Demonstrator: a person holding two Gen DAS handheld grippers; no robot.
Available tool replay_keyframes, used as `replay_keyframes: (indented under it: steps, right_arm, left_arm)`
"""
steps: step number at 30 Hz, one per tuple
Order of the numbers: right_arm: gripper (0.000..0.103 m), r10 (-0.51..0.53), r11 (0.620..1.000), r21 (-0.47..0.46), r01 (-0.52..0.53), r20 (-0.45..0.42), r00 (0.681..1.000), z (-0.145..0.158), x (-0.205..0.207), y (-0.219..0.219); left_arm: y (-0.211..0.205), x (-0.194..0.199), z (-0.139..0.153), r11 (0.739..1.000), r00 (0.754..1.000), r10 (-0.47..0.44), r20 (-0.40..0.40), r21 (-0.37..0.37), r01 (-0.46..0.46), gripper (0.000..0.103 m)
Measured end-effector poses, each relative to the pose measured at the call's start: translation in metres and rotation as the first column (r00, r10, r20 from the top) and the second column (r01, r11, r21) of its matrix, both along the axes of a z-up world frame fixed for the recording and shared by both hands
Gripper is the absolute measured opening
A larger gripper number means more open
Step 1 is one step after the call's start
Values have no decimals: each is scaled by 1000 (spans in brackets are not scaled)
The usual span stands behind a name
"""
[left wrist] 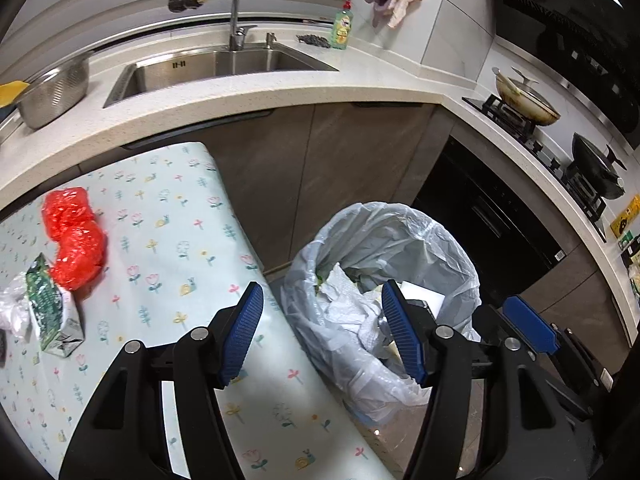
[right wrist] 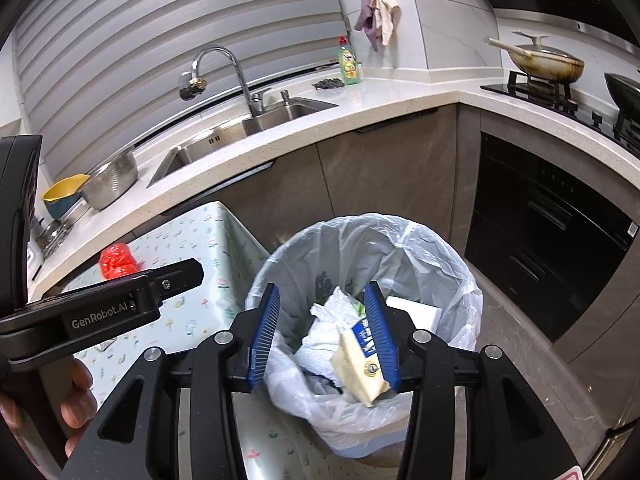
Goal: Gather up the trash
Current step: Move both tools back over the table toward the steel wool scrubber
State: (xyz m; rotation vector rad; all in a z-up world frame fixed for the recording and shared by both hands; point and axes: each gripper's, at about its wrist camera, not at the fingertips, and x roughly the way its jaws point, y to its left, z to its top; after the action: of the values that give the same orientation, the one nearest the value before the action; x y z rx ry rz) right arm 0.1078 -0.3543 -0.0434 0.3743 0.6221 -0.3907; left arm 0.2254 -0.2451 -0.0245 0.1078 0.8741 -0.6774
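The trash bin (right wrist: 362, 360), lined with a pale plastic bag (right wrist: 436, 264), stands on the floor just beside the table's edge, an easy drop from the tabletop. It already holds crumpled white paper (right wrist: 326, 332) and a flat white piece at about two o'clock inside the liner.

In the right wrist view, the right gripper (right wrist: 326, 336) hangs directly over the bin mouth with its jaws apart. A cream-and-blue wrapper (right wrist: 360, 368) lies against the inner face of the right-hand pad, while the other pad stands clear of it, so it looks let go rather than clamped; whether it is still sticking to that pad or already resting on the rubbish below, I cannot tell.

The left gripper (left wrist: 322, 332) is likewise spread open with nothing between its jaws, straddling the table edge and the bin rim.

On the floral tablecloth (left wrist: 168, 240), at roughly ten o'clock from the left gripper, remain a crumpled red plastic bag (left wrist: 74, 236), a green-printed carton (left wrist: 52, 308) touching it, and a scrap of clear plastic (left wrist: 14, 308) at the far left. These probably come next, and the left gripper is nearer to them.
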Motion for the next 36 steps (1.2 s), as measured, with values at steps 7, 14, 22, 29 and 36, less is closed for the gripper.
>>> replay_keyframes:
  steps: [7, 14, 22, 29, 36]
  right_arm:
    - [51, 29, 999, -25, -28, 22, 999, 17, 2, 29]
    - [57, 83, 995, -51, -81, 31, 996, 31, 8, 68]
    - [60, 166, 984, -70, -164, 25, 986, 39, 23, 122]
    - [68, 238, 968, -89, -236, 18, 971, 42, 39, 173]
    - [72, 305, 949, -88, -303, -2, 953, 38, 56, 222]
  left_arm:
    - [36, -4, 15, 999, 998, 50, 33, -14, -50, 62]
    - [82, -6, 28, 993, 991, 116, 65, -41, -113, 73]
    - [145, 2, 36, 977, 976, 210, 64, -61, -206, 74]
    - [206, 8, 35, 952, 951, 302, 61, -69, -298, 78]
    - [269, 16, 28, 915, 916, 400, 41, -81, -396, 83]
